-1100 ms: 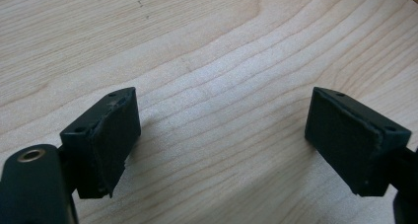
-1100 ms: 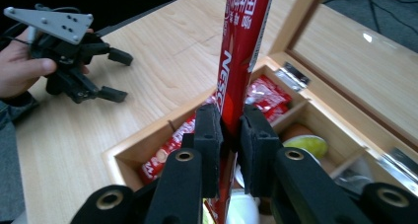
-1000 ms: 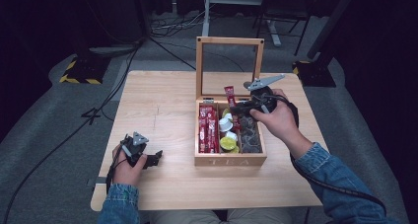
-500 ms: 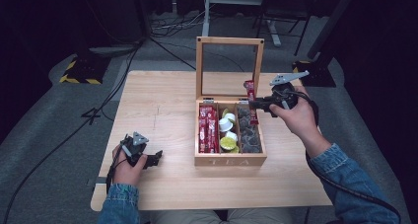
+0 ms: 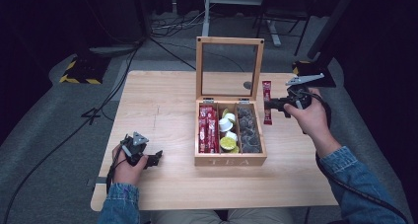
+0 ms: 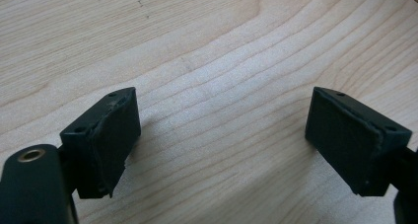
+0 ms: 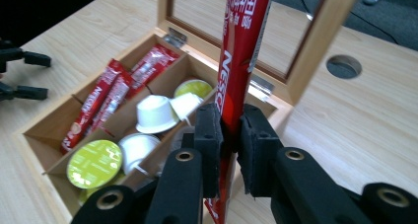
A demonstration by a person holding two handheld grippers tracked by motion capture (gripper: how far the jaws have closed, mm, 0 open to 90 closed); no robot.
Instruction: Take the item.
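A wooden tea box (image 5: 230, 160) stands mid-table with its glass lid (image 5: 229, 41) upright. It holds red stick sachets (image 5: 207, 129) on the left, white and green pods (image 5: 227, 135) in the middle and dark pods (image 5: 248, 130) on the right. My right gripper (image 5: 270, 104) hovers just right of the box, shut on one red sachet (image 5: 266, 101). In the right gripper view the sachet (image 7: 239, 61) stands upright, pinched between the pads (image 7: 230, 130). My left gripper (image 5: 156, 158) rests near the table's front left, open and with nothing in it (image 6: 222, 135).
The table (image 5: 162, 100) is pale wood with a round cable hole (image 7: 343, 66) behind the lid. Cables and stands lie on the dark floor behind. In the right gripper view the left gripper's jaws appear far off at the left edge.
My right gripper has carried the red sachet rightward, from above the box's back right to just outside its right wall. The left gripper has stayed still.
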